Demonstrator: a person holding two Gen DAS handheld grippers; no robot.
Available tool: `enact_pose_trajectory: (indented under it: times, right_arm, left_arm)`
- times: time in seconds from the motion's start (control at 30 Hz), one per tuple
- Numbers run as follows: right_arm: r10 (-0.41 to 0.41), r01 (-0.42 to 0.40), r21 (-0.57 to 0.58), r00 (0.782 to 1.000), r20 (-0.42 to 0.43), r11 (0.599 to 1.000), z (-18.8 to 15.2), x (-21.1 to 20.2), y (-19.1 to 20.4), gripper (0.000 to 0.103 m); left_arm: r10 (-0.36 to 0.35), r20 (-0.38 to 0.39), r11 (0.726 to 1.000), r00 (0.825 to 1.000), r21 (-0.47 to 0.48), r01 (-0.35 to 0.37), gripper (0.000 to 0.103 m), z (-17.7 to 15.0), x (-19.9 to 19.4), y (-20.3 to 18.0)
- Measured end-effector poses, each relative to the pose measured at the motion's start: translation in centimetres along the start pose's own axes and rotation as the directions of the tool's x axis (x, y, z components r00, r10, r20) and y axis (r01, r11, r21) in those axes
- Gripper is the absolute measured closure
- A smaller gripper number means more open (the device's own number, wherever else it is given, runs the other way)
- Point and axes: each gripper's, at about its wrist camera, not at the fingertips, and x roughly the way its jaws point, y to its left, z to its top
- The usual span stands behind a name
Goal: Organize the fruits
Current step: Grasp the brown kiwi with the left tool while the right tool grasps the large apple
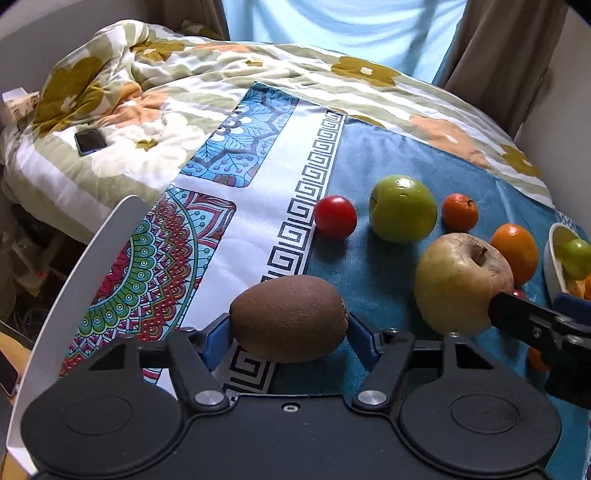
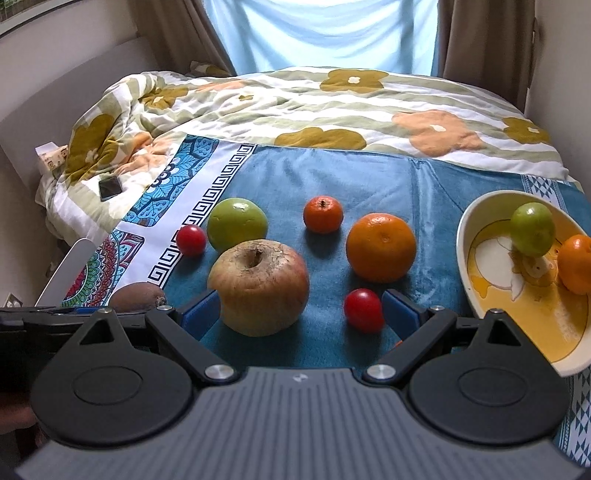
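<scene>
My left gripper (image 1: 290,325) is shut on a brown kiwi (image 1: 289,317), held just above the cloth; the kiwi also shows at the left edge of the right wrist view (image 2: 136,296). My right gripper (image 2: 301,310) is open, its jaws wide around a wrinkled yellow-red apple (image 2: 258,286) and a red tomato (image 2: 363,309) on the blue cloth. Farther off lie a green apple (image 2: 237,223), a second tomato (image 2: 191,240), a small mandarin (image 2: 323,214) and a large orange (image 2: 381,247). A yellow-white bowl (image 2: 480,291) at the right holds a green fruit (image 2: 533,229) and an orange fruit (image 2: 576,264).
The cloth lies on a bed with a flowered duvet (image 2: 332,107). A phone (image 2: 110,187) rests on the duvet at the left. A white curved board (image 1: 74,280) stands at the bed's left edge. Curtains (image 2: 325,33) hang behind.
</scene>
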Motion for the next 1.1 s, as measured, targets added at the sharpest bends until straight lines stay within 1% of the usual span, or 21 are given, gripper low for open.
enact_pose_trajectory:
  times: [0.17,0.43,0.63,1.0,1.03,1.07,1.1]
  right_arm:
    - [0.007,-0.007,-0.026,1.000,-0.018,1.000,-0.1,0.7,0.3,0.000]
    - [0.024,-0.026,-0.088,0.999,-0.026,0.996,0.0,2.1,1.3,0.000]
    - [0.047,-0.051,-0.119,0.998,-0.035,0.992,0.0,3.4,1.7,0.000]
    - [0.066,-0.071,-0.153,0.997,-0.036,0.986,0.2,4.8,2.2,0.000]
    - [0.068,-0.073,-0.157,0.997,-0.033,0.985,0.2,4.9,2.3,0.003]
    - [0.080,-0.085,-0.163,0.996,-0.037,0.983,0.1,5.1,2.3,0.009]
    - [0.092,-0.097,-0.165,0.995,-0.037,0.981,0.0,5.1,2.3,0.011]
  left_arm:
    - [0.000,0.002,1.000,1.000,0.023,0.000,0.035,-0.3,-0.3,0.0]
    - [0.041,0.004,0.997,0.999,0.070,-0.041,0.035,-0.8,-0.8,0.9]
    - [0.060,0.010,0.995,0.998,0.080,-0.061,0.035,-1.1,-1.0,1.5]
    - [0.076,0.026,0.995,0.997,0.064,-0.078,0.035,-1.5,-2.1,2.0]
    - [0.078,0.029,0.995,0.997,0.063,-0.080,0.035,-1.5,-2.3,2.0]
    - [0.080,0.031,0.995,0.996,0.064,-0.082,0.035,-1.5,-2.4,2.0]
    - [0.081,0.034,0.994,0.996,0.064,-0.083,0.035,-1.5,-2.5,2.0]
